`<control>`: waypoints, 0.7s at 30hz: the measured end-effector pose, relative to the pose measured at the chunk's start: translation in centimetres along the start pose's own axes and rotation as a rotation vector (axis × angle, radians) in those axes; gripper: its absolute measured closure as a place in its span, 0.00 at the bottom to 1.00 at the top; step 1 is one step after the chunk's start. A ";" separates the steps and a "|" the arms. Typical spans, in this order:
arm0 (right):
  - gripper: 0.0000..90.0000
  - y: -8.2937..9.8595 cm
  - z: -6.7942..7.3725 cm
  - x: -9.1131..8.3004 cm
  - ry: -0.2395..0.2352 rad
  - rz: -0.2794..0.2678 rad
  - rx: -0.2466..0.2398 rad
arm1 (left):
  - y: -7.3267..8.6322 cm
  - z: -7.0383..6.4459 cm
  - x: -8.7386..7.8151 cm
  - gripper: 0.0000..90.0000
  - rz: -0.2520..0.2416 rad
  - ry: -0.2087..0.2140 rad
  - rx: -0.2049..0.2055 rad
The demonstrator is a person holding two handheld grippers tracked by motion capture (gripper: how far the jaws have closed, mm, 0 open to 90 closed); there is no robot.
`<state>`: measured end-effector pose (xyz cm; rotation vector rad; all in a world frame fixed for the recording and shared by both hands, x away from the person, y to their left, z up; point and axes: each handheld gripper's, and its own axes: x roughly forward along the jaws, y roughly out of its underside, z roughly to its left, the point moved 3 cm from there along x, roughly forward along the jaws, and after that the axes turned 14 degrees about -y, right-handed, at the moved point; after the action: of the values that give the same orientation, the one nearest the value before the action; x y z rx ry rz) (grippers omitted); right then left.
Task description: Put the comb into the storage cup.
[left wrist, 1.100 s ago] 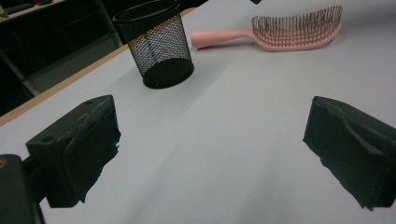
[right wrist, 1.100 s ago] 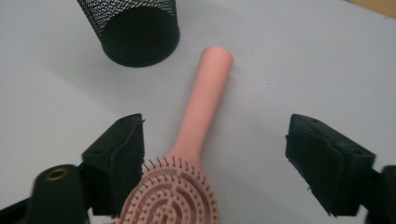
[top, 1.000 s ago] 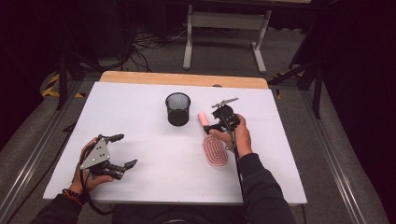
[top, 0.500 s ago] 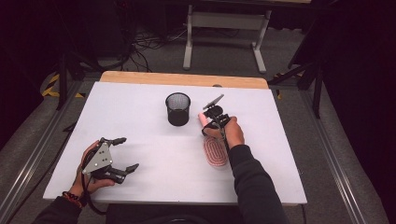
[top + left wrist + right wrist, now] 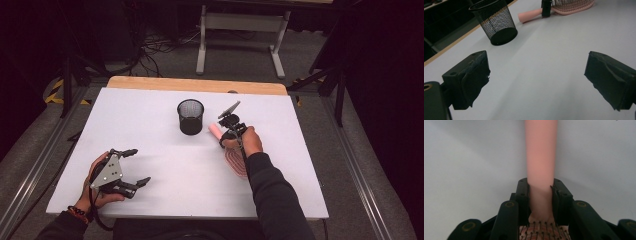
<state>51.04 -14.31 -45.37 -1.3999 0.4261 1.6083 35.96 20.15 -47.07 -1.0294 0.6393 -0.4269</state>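
In the high view the right gripper (image 5: 226, 131) sits at about four o'clock from the black mesh cup (image 5: 190, 116), on the handle of the pink hairbrush (image 5: 235, 159) that lies on the white table (image 5: 150, 130), while the left gripper (image 5: 131, 167) rests at about seven o'clock from the cup. In the left gripper view its jaws stand wide apart over bare table, with the cup (image 5: 495, 21) at eleven o'clock and the hairbrush (image 5: 571, 5) at one o'clock. In the right gripper view the jaws are clamped on the hairbrush (image 5: 540, 157) handle, which runs toward twelve o'clock.
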 end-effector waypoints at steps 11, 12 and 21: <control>0.78 0.4 2.6 -2.6 -0.188 0.006 -0.101 | -4.2 -2.4 2.9 0.19 -0.044 -0.048 0.291; 0.78 0.4 2.6 -2.6 -0.188 0.006 -0.101 | -4.2 -2.4 2.9 0.20 -0.044 -0.048 0.291; 0.79 0.3 8.1 -2.0 -0.234 0.159 -0.283 | -8.3 -5.5 6.7 0.23 -0.109 -0.109 0.515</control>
<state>45.88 -9.11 -41.28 -1.3876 0.1788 1.9980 36.99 8.75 -43.59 -0.5913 0.3477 -0.5902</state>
